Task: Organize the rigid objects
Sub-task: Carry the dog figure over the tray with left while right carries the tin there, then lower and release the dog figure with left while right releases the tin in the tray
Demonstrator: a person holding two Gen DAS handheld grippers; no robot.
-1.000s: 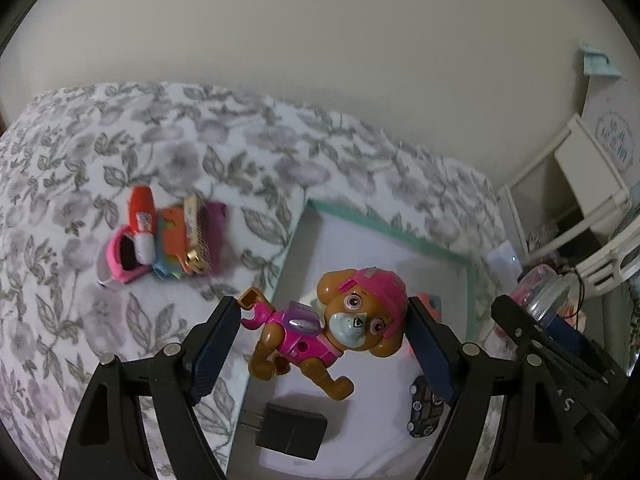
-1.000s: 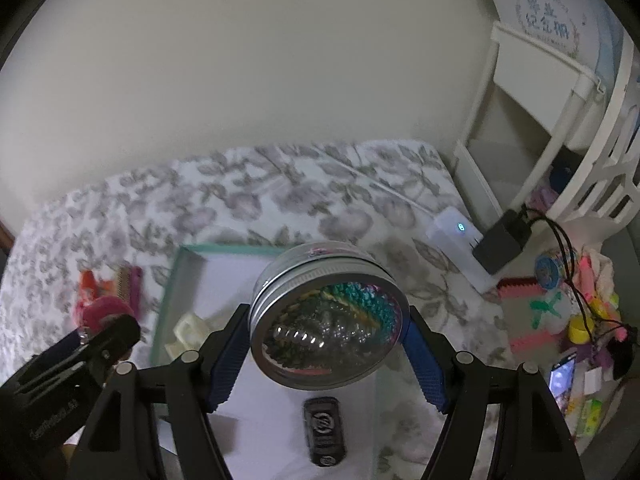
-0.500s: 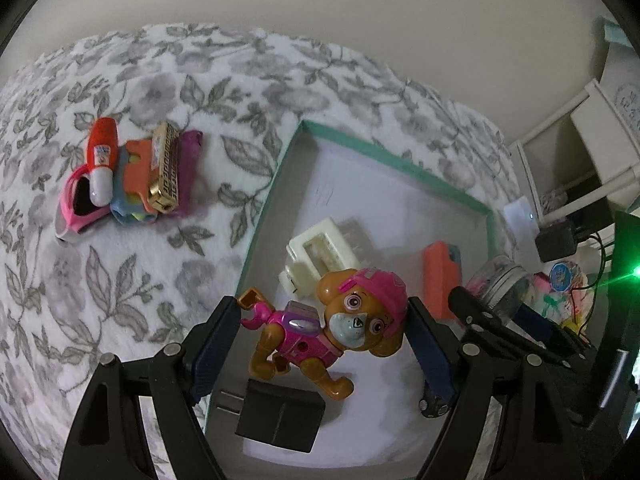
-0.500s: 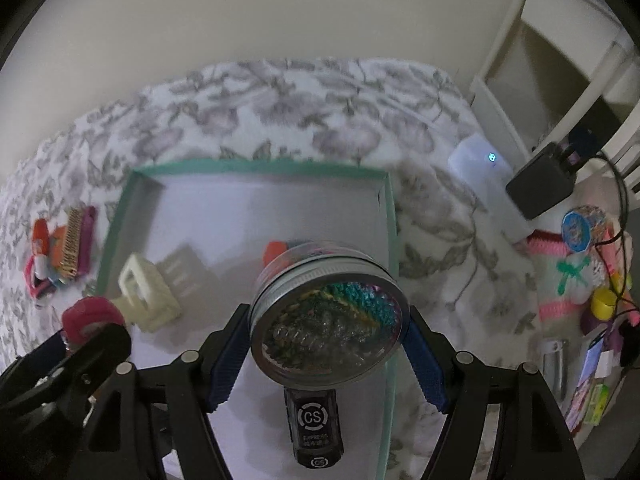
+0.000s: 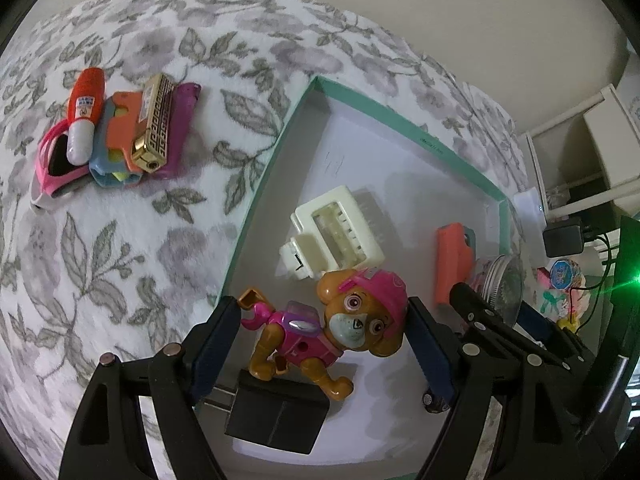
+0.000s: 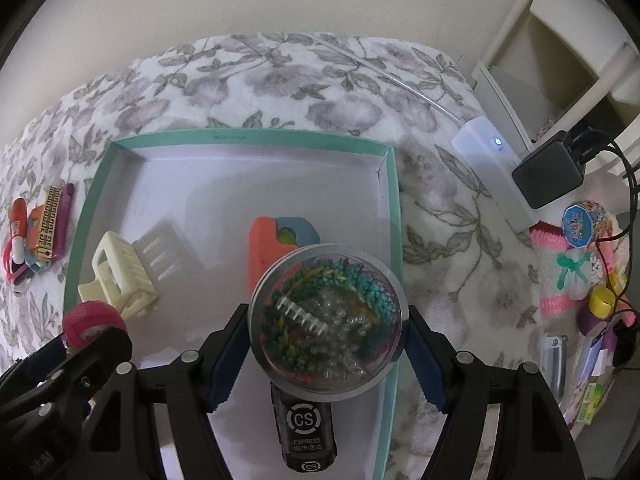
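Note:
My left gripper (image 5: 322,312) is shut on a pink-and-brown toy dog (image 5: 340,332), tail against one pad and head against the other. It hangs over the near left part of a teal-rimmed white tray (image 5: 360,98). My right gripper (image 6: 326,320) is shut on a round metal-rimmed jar (image 6: 324,320) of beads and hair bits, above the tray's (image 6: 248,136) near right side. In the tray lie a cream hair claw (image 5: 336,236), an orange-and-blue piece (image 6: 276,244), a black charger block (image 5: 276,416) and a black toy car (image 6: 306,432).
A pile of small items (image 5: 116,136), among them a gold harmonica and a red-and-white tube, lies on the floral blanket (image 5: 100,280) left of the tray. A white power strip (image 6: 492,160), a black adapter (image 6: 548,168) and clutter (image 6: 580,272) sit to the right, beside a white shelf.
Both grippers have sunk toward the tray and tipped further downward, so the tray fills more of each view. The dog and the jar stay held as before.

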